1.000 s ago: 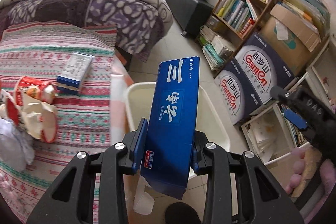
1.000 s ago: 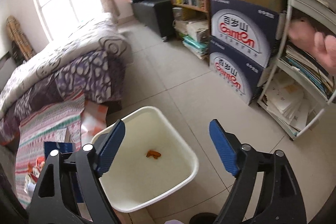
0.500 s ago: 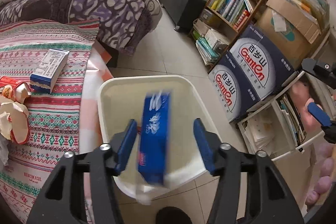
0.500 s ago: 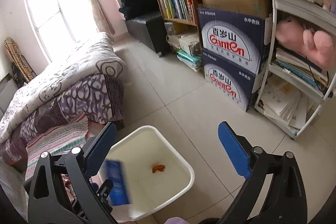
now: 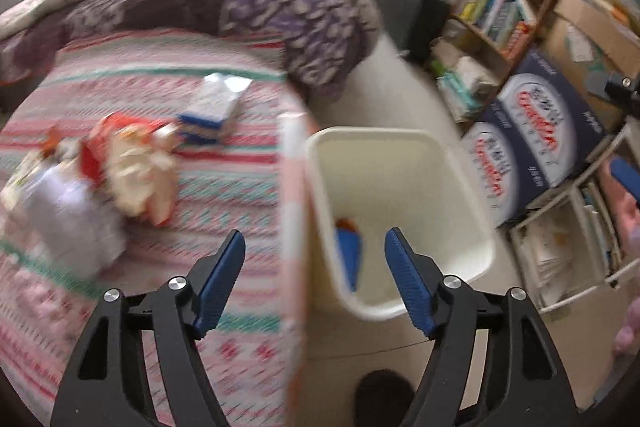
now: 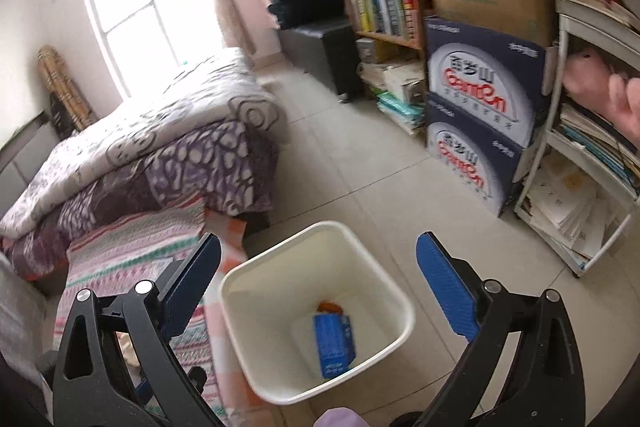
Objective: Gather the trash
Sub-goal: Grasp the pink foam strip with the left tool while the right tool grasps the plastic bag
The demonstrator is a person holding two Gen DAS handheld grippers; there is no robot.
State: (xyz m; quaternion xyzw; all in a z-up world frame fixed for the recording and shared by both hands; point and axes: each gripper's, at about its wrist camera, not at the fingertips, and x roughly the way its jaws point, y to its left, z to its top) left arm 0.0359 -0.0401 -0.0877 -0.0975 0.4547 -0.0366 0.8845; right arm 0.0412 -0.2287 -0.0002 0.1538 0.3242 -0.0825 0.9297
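The white bin (image 5: 460,183) (image 6: 400,303) stands on the floor beside the bed. Inside it lie the blue carton (image 5: 350,257) (image 6: 334,341) and a small orange scrap (image 6: 330,305). My left gripper (image 5: 314,267) hangs over the bed's edge and the bin's near rim; its jaws are opening with nothing between them. My right gripper (image 6: 318,283) is open above the bin, holding nothing. On the striped bedcover remain a white and blue box (image 5: 218,105), a crushed red and cream cup (image 5: 132,167) and a crumpled white bag (image 5: 68,215).
The bed with a purple patterned quilt (image 5: 280,15) (image 6: 160,155) fills the left. Two stacked navy cartons (image 5: 532,139) (image 6: 476,115), a bookshelf (image 5: 504,3) and a white rack of papers (image 6: 580,195) line the right. Tiled floor (image 6: 352,155) lies between.
My left gripper let go of the blue carton, which fell into the bin, and its jaws widened. The left view swung left toward the bed. The right gripper rose and opened wider.
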